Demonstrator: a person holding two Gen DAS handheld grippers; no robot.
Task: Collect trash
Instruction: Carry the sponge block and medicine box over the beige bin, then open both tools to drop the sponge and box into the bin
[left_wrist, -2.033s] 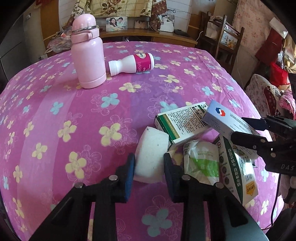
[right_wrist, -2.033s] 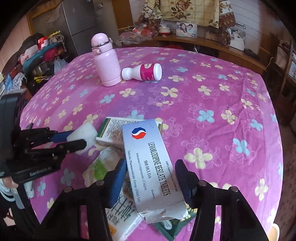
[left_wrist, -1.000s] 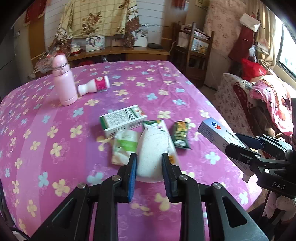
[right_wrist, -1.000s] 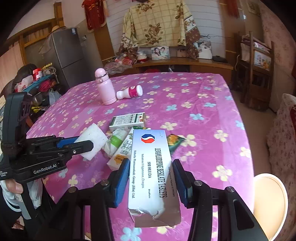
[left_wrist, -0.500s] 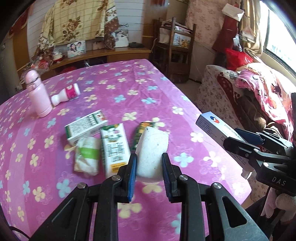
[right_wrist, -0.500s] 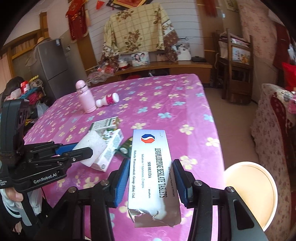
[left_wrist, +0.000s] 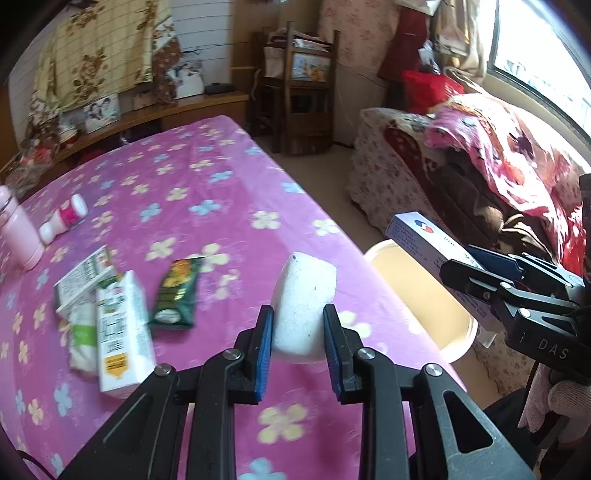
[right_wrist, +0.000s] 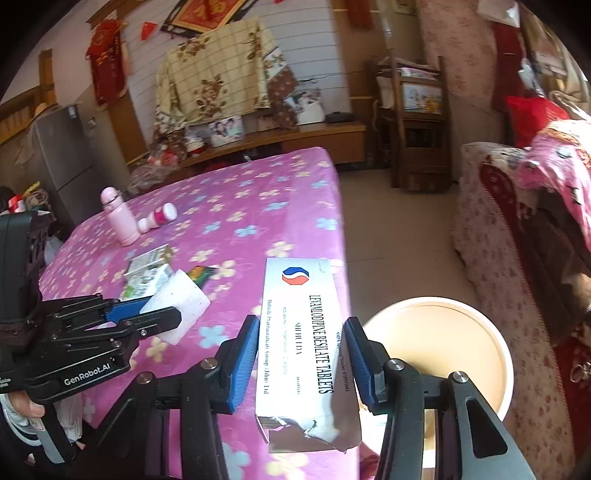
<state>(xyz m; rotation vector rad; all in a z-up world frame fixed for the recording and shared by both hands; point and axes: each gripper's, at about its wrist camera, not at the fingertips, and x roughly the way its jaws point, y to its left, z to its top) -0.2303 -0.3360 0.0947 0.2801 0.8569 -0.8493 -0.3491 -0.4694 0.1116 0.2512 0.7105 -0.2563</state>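
Left tool (left_wrist: 298, 334) clenched on white foam block (left_wrist: 304, 302); right tool (right_wrist: 301, 356) grasping tablet box (right_wrist: 301, 339) beside cream bin (right_wrist: 476, 343)

Daylight from a window (left_wrist: 546, 66) falls on a blanket-draped sofa (left_wrist: 461, 173), a wooden chair (right_wrist: 417, 122) (things stacked on it), a grey fridge (right_wrist: 55, 155) and the tan floor (right_wrist: 399, 229).

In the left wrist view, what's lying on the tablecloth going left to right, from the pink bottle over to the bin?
Pink bottle → small white bottle → white carton → green packet → bin.
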